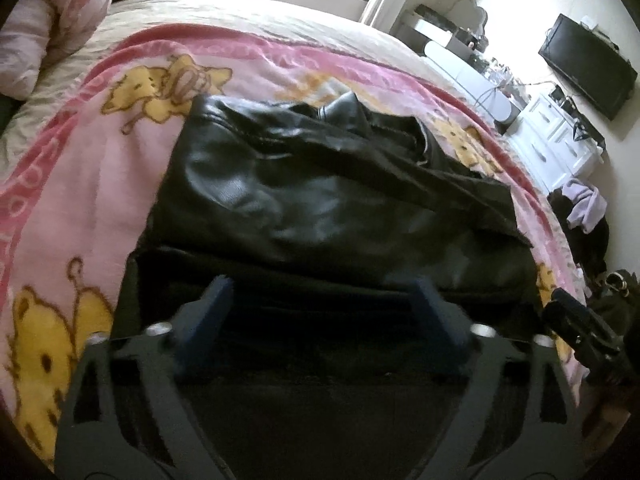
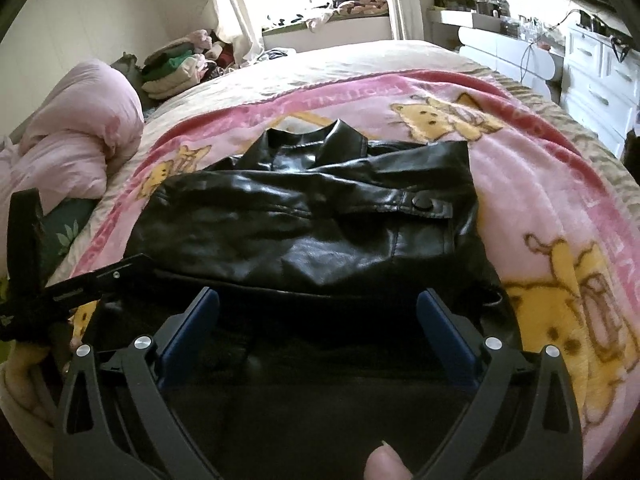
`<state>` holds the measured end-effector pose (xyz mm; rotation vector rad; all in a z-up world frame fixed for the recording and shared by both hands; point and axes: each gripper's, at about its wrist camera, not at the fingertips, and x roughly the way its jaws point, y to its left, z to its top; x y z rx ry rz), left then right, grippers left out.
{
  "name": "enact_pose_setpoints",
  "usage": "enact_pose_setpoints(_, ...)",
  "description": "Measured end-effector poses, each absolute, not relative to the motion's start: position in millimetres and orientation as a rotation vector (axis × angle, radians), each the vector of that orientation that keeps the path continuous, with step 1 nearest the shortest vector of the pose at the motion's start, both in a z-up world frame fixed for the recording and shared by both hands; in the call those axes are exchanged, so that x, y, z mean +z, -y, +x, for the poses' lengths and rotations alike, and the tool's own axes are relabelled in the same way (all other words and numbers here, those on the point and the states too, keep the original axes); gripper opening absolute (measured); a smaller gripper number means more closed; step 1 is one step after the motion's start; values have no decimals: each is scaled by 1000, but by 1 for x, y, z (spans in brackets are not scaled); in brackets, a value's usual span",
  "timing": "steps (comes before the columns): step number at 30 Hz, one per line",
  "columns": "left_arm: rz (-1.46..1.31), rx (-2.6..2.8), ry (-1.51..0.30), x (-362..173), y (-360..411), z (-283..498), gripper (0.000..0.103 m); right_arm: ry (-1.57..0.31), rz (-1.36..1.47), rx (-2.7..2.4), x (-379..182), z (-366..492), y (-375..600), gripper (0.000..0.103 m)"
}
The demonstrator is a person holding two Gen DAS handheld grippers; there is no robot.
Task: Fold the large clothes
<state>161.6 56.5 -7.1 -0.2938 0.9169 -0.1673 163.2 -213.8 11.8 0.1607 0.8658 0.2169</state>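
A black leather jacket (image 1: 304, 184) lies on a pink cartoon-bear blanket (image 1: 80, 184) on the bed, sleeves folded across its body, collar at the far end. It also shows in the right wrist view (image 2: 304, 220), with a snap-button cuff (image 2: 424, 202) on top. My left gripper (image 1: 324, 288) is open, its blue fingers (image 1: 212, 308) over the jacket's near hem. My right gripper (image 2: 318, 304) is open too, above the near hem, holding nothing. The other gripper shows at the right edge (image 1: 584, 332) and at the left edge (image 2: 60, 292).
A pink bundled duvet (image 2: 68, 140) lies at the bed's left. Folded clothes (image 2: 172, 68) are stacked near the window. White drawers (image 2: 596, 80) and a wall TV (image 1: 588, 64) stand to the right. Clothes lie piled on the floor (image 1: 584, 208).
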Motion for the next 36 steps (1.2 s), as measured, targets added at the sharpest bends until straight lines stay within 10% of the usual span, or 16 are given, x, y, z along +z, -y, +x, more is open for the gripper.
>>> enact_pose_setpoints(36, -247, -163, -813, 51, -65, 86, 94, -700, 103, 250, 81, 107, 201, 99)
